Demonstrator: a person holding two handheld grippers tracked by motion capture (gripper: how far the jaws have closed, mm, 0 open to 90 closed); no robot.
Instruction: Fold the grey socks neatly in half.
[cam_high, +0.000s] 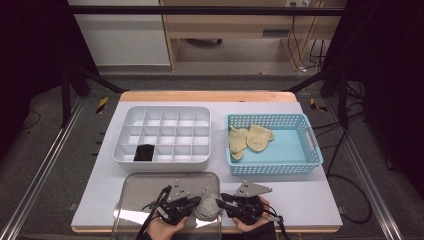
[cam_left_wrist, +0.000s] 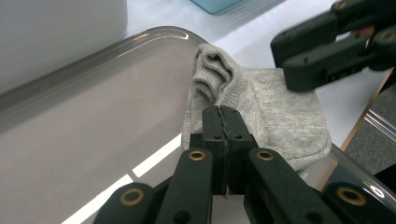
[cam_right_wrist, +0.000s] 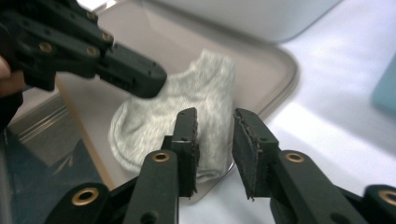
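Note:
A grey sock (cam_high: 208, 206) lies bunched at the right end of a shiny tray (cam_high: 145, 185) near the table's front edge. My left gripper (cam_left_wrist: 223, 113) has its jaws pressed together on the sock's fabric, with the ribbed cuff (cam_left_wrist: 212, 65) just beyond its tips. It also shows across the sock as the left gripper (cam_right_wrist: 140, 77). My right gripper (cam_right_wrist: 215, 128) stands open. Its pads are apart with the sock's toe end (cam_right_wrist: 210, 107) behind the gap and nothing pressed. From above, the left gripper (cam_high: 198, 201) and right gripper (cam_high: 220, 202) face each other across the sock.
A white compartment box (cam_high: 165, 111) sits behind the tray with a black item (cam_high: 144, 152) in a front cell. To its right, a blue basket (cam_high: 311, 145) holds beige socks (cam_high: 250, 137). Bare table (cam_high: 310, 195) lies to the right of my hands.

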